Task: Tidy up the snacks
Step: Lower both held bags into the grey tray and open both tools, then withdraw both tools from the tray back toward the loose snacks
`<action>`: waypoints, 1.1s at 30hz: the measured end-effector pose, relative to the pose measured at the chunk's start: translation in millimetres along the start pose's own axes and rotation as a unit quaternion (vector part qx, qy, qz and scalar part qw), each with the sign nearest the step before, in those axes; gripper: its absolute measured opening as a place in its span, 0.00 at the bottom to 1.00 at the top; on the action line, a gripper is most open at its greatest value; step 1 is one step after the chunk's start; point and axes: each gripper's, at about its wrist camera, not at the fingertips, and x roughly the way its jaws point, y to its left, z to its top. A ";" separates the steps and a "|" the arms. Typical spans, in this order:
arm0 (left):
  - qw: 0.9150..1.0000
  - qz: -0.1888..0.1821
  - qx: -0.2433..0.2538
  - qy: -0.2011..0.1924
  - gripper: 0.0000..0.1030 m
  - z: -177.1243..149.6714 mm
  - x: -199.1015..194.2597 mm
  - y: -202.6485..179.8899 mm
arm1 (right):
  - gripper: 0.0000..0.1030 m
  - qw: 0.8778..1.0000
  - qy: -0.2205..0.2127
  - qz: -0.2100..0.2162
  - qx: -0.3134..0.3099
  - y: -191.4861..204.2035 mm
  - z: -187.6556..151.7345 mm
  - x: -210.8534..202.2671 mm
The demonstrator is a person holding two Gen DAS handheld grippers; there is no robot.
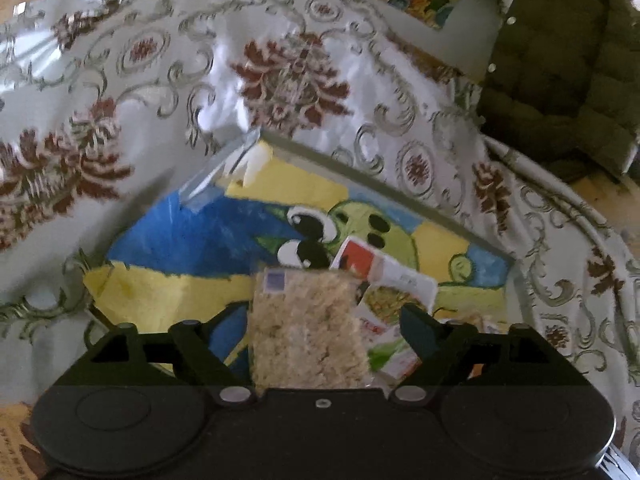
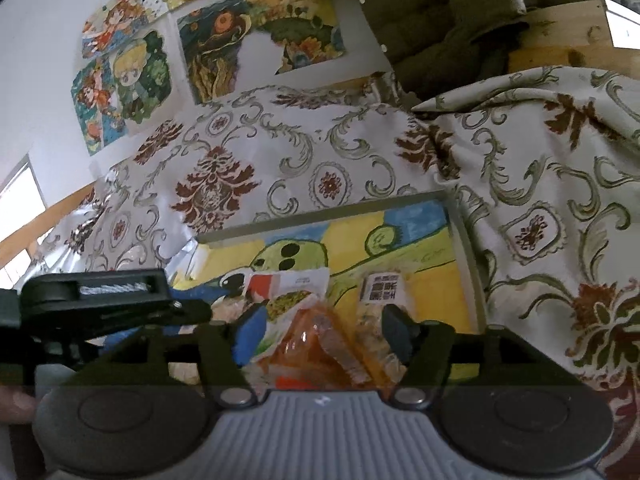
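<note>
In the left wrist view a clear packet of beige crumbly snack (image 1: 306, 328) stands between the fingers of my left gripper (image 1: 320, 328), above a painted tray (image 1: 180, 240) with a green cartoon animal. The right finger (image 1: 416, 332) stands apart from the packet, so the hold is unclear. A red-and-white snack packet (image 1: 384, 276) lies on the tray behind it. In the right wrist view my right gripper (image 2: 320, 340) has an orange snack packet (image 2: 320, 344) between its wide-apart fingers. A packet with a black code label (image 2: 382, 292) lies beside it, and the red-and-white packet (image 2: 288, 284) behind.
The tray (image 2: 424, 240) rests on a white floral tablecloth (image 1: 200, 60) that is rumpled at the right (image 2: 540, 160). An olive padded jacket (image 1: 560, 60) hangs at the far right. Paintings (image 2: 120, 80) hang on the wall behind. The left gripper's body (image 2: 100, 300) shows at the left.
</note>
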 end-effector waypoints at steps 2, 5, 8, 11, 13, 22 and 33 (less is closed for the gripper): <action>1.000 0.002 0.005 -0.009 0.92 2.4 -10.6 -3.5 | 0.80 1.000 -0.007 -0.002 0.005 -1.2 3.1 -6.4; 1.000 0.002 0.006 -0.022 0.95 5.0 -30.0 -7.1 | 0.86 1.000 -0.016 0.000 0.020 -5.0 8.6 -18.1; 0.999 0.001 -0.005 -0.033 0.99 6.2 -49.0 -7.0 | 0.90 0.999 -0.022 0.000 0.032 -9.4 14.1 -32.2; 0.999 0.012 -0.003 -0.046 0.99 3.7 -66.6 -8.1 | 0.97 0.999 -0.034 -0.001 0.037 -13.0 19.1 -48.7; 0.998 0.021 0.007 -0.053 0.99 -1.5 -80.0 -9.1 | 1.00 0.999 -0.036 0.002 0.041 -13.6 23.0 -60.6; 0.989 0.034 0.050 -0.132 0.99 -49.9 -154.6 -9.8 | 1.00 0.996 -0.082 0.030 0.016 -1.2 28.9 -128.3; 0.981 0.031 0.106 -0.160 0.99 -99.0 -223.2 -7.0 | 1.00 0.997 -0.078 0.022 -0.009 19.4 -3.9 -189.0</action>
